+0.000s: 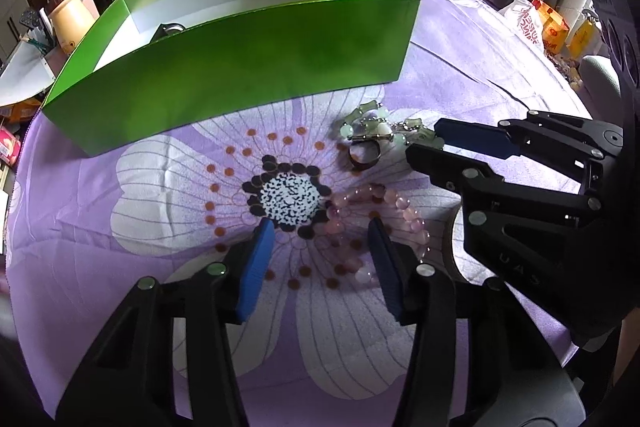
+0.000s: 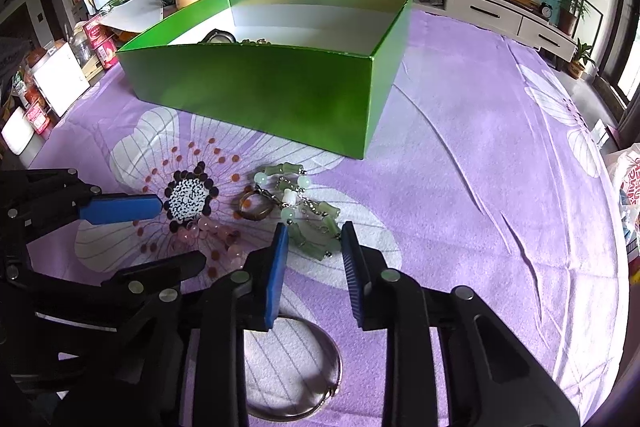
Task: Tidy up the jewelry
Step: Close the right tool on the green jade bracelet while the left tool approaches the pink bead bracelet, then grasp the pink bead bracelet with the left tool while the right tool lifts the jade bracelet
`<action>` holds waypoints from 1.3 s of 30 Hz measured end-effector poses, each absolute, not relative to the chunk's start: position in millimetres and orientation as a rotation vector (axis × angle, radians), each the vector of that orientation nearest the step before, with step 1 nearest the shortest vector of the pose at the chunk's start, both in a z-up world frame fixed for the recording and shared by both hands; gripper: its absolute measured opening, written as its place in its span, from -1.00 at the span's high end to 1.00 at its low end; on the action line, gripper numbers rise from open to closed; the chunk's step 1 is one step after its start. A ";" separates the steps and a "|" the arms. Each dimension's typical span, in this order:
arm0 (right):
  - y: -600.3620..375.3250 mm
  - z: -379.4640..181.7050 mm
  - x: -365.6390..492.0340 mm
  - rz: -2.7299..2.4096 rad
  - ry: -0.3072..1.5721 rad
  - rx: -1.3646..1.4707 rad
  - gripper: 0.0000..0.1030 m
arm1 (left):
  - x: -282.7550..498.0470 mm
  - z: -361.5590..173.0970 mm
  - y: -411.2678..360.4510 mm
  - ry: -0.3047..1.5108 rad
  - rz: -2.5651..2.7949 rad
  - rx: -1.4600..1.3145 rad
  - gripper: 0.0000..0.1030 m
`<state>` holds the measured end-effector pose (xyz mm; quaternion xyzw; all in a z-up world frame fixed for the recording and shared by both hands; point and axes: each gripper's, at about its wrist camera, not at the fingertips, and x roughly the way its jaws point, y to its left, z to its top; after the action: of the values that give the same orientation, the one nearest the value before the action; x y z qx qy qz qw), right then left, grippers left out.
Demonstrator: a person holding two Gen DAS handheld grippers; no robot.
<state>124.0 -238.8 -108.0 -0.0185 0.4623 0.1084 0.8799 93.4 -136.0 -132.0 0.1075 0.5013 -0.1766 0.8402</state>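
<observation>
A: Box status?
B: Green box (image 2: 280, 95) on the desk holds a watch-like piece (image 2: 218, 36) and maybe a chain, view poor.
A: Grippers?
B: Left gripper (image 1: 320, 239) jaws spread over pink bead bracelet (image 1: 376, 211); right gripper (image 2: 314, 251) jaws released around jade bracelet (image 2: 304, 211). Ring (image 2: 255, 207) between them.

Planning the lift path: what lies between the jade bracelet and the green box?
Only bare purple cloth separates the jade bracelet from the green box; the right wrist view shows it.
</observation>
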 end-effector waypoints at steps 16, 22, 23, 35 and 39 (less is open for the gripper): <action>-261.0 -99.9 120.7 0.185 0.934 0.091 0.88 | 92.9 -132.2 -115.4 1.056 -0.399 0.142 0.84; -262.9 -94.7 114.6 0.192 0.909 0.106 0.88 | 95.8 -126.0 -93.4 1.052 -0.380 0.071 0.85; -265.2 -93.0 113.5 0.206 0.903 0.139 0.88 | 95.0 -122.7 -89.4 1.043 -0.376 0.061 0.85; -257.1 -55.2 99.6 0.249 0.796 0.183 0.88 | 94.1 -89.7 -64.0 0.985 -0.345 -0.014 0.85; -251.0 -43.2 98.1 0.262 0.770 0.179 1.00 | 95.0 -83.6 -61.2 0.972 -0.336 -0.024 0.85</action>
<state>98.1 -251.0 -43.2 0.0868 0.3739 0.1273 0.9146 95.0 -61.2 -83.6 -0.0115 0.4649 -0.1608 0.8706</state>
